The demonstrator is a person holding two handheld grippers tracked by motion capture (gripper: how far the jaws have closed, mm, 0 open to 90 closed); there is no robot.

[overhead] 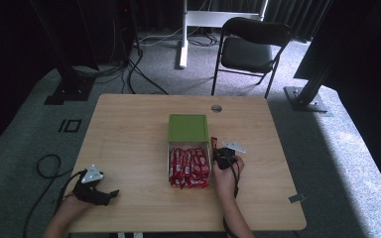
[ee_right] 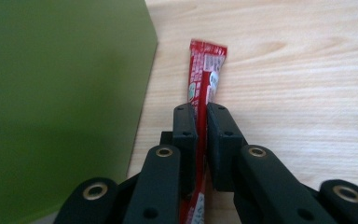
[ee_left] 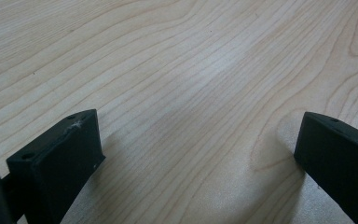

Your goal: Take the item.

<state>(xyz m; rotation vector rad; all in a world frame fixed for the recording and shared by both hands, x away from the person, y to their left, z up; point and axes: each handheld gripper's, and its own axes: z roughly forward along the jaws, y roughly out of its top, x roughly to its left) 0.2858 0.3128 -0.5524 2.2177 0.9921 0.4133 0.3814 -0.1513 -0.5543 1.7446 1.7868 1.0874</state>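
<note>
The right tool [ee_right: 201,122] was clamped on a single red snack packet [ee_right: 204,70], its jaws pinching the thin wrapper edge-on so that the packet stood out beyond the tips, just beside the green lid [ee_right: 60,102] of an open box. From above, that tool [overhead: 218,154] and packet [overhead: 214,144] sat a little right of the bench's centre, toward the right edge, with the packet's far end beside the lid [overhead: 188,128]. The box tray [overhead: 168,148] in front of the lid held a packed row of matching red packets [overhead: 189,167], which suggested the gripped one was being lifted out of, or added to, that stock; the narrow pinch on its flat side probably kept the slippery wrapper from twisting. The left tool [ee_left: 196,154] rested with its jaws spread wide over bare wood, gripping nothing. Seen from above it lay near the bench's near left corner [overhead: 110,195], apparently parked out of the way while the other hand worked on the bench [overhead: 129,129].
</note>
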